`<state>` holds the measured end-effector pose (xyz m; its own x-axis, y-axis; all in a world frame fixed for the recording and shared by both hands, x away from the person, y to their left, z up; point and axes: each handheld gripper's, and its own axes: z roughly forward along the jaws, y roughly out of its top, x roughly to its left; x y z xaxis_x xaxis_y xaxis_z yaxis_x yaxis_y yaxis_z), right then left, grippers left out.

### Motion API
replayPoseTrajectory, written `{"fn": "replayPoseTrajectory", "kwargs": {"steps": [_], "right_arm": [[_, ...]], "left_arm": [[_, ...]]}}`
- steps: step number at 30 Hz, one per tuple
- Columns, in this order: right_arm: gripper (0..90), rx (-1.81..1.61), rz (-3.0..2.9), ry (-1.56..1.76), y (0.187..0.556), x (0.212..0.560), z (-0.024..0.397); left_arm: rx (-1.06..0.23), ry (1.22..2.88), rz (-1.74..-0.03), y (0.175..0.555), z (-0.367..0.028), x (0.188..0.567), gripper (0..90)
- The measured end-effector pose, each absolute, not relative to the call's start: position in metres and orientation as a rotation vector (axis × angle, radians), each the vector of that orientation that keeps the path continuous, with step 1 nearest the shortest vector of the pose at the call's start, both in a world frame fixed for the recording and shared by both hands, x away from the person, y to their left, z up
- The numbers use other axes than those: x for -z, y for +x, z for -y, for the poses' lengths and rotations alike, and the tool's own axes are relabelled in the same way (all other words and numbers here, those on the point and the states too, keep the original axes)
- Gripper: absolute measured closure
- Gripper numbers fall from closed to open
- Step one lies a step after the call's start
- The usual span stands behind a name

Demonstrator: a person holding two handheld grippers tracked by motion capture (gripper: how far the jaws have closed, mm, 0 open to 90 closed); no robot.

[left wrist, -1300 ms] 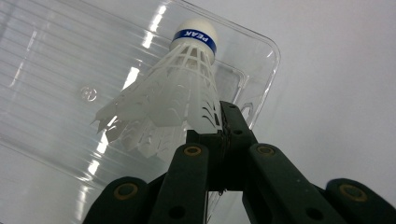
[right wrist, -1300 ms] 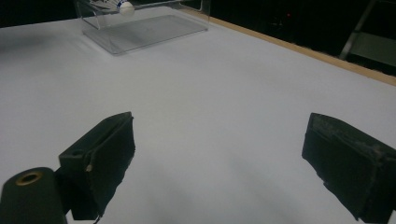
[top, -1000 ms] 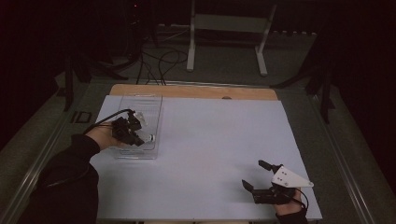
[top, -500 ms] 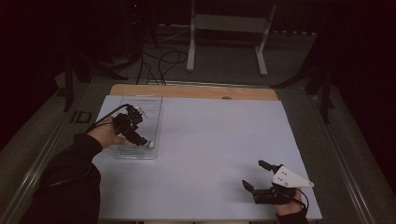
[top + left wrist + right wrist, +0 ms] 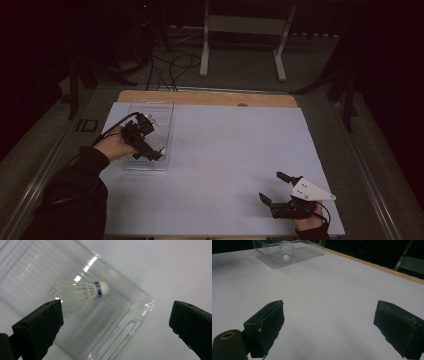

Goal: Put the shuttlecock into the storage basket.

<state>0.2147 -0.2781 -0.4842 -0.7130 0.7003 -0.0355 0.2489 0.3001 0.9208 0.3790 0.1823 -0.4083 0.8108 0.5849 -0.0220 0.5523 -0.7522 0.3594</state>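
Note:
A white feathered shuttlecock (image 5: 85,290) with a blue band and a white cork tip lies on its side inside a clear plastic tray (image 5: 145,302). My left gripper (image 5: 152,150) hangs over the near end of the tray (image 5: 150,107). Its jaws have just been opening and now stand wide with nothing between them; the shuttlecock lies beyond the left gripper (image 5: 116,305). My right gripper (image 5: 271,186) rests low at the table's front right, open and holding nothing. From the right gripper (image 5: 330,303), the shuttlecock (image 5: 286,251) and tray (image 5: 304,252) sit far off.
A white sheet (image 5: 225,150) covers the table, with a wooden strip (image 5: 210,98) along its far edge. Beyond the table stand a white metal frame (image 5: 245,45) and cables (image 5: 170,65) on a dark floor.
The left gripper has shifted slightly over the tray and its jaws have spread apart. The shuttlecock now lies loose in the tray. The right gripper has kept still.

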Motion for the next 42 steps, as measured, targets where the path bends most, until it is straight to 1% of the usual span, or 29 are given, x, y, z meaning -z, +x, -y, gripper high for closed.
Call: {"fn": "replayPoseTrajectory", "kwargs": {"steps": [6,8,13,26,33,42], "right_arm": [[9.2,-1.398,-2.141,0.846,0.215,0.484,0.278],[9.1,-1.396,-2.140,0.846,0.215,0.484,0.278],[9.1,-1.397,-2.140,0.846,0.215,0.484,0.278],[9.1,-1.398,-2.139,0.848,0.215,0.485,0.278],[9.2,-1.404,-2.136,0.850,0.215,0.485,0.279],[9.2,-1.410,-2.136,0.847,0.215,0.485,0.279]], "left_arm": [[-0.127,2.617,-0.824,0.371,-0.172,0.405,0.0],[-0.109,2.605,-0.820,0.371,-0.169,0.405,0.0],[-0.115,2.593,-0.829,0.370,-0.166,0.404,0.0],[-0.070,2.520,-0.725,0.362,-0.145,0.399,0.0],[-0.068,2.488,-0.701,0.361,-0.139,0.398,0.0],[-0.053,2.460,-0.620,0.355,-0.126,0.397,0.0]]}}
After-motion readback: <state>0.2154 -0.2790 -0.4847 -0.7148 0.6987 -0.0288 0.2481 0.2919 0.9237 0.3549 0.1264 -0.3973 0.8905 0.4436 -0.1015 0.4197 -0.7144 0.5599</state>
